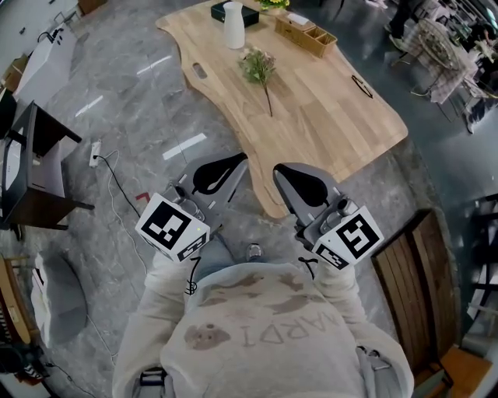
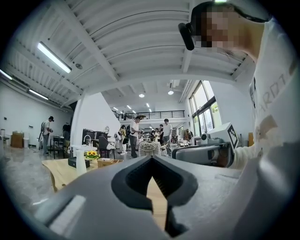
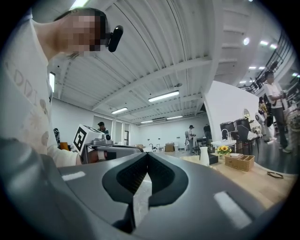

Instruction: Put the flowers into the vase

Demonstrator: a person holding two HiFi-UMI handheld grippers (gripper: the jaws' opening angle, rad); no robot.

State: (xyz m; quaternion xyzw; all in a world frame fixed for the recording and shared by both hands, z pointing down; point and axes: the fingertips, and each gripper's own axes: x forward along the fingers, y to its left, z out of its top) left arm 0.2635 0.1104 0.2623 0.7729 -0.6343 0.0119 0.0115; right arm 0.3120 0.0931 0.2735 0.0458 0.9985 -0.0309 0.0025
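Forward, left claw [image 1: 237, 162] and right claw [image 1: 281, 172], closed

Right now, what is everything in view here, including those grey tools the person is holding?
table: one, light wood, ahead of the person
vase: one, white, upright at the table's far end
flowers: one bunch, pale and green, lying on the table, nearer than the vase
box: one, dark, behind the vase
tray: one, brown, right of the vase
power strip: one, white, on the grey floor at left
bystanders: several, far back in the hall
left gripper: one, grey, jaws together, empty
right gripper: one, grey, jaws together, empty
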